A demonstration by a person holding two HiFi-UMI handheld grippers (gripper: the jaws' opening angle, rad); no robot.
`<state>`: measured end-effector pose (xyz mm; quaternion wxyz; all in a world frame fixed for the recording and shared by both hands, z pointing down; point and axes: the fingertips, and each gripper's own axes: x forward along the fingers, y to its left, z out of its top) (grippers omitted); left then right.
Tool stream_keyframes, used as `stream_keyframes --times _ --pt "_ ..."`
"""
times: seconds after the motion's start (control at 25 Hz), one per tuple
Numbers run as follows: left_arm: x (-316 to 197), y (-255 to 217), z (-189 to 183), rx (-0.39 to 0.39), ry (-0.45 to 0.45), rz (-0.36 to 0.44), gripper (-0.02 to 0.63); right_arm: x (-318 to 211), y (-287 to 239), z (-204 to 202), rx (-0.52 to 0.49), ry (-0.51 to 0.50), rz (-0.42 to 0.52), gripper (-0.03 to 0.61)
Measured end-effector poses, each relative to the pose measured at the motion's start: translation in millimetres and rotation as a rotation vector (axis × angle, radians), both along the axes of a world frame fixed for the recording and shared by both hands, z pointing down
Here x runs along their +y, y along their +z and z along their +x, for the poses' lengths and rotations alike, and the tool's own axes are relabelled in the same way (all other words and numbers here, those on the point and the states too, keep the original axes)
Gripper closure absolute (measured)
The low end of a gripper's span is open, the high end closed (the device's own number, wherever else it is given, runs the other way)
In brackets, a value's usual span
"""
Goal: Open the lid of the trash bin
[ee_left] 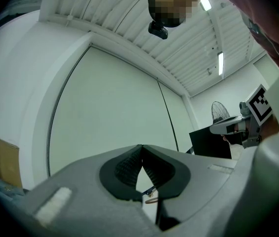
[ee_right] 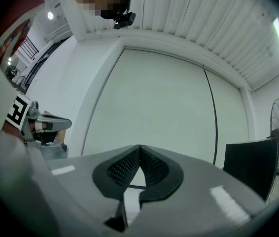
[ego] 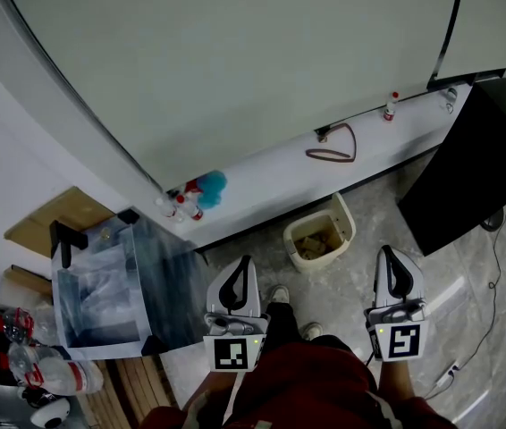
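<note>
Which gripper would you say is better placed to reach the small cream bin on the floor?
Right, narrowly. The cream bin sits ahead between both grippers, but its raised flap is on the side nearer the right gripper. The left gripper is equally shut and empty.

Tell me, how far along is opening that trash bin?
Nothing is in hand: left claw and right claw are shut, empty, by the person's waist, apart from the trash bin on the floor. Rubbish shows inside it, so it may already be open; I can't make out a lid.
</note>
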<state>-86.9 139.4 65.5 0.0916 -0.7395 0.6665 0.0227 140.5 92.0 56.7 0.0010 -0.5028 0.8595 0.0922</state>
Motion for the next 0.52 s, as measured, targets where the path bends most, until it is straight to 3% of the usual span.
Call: stream_keyframes --times 0.52 --pt "-11 1 7 -0.006 0.01 0.005 0.611 -10 8 4 0.002 -0.005 -0.015 0.578"
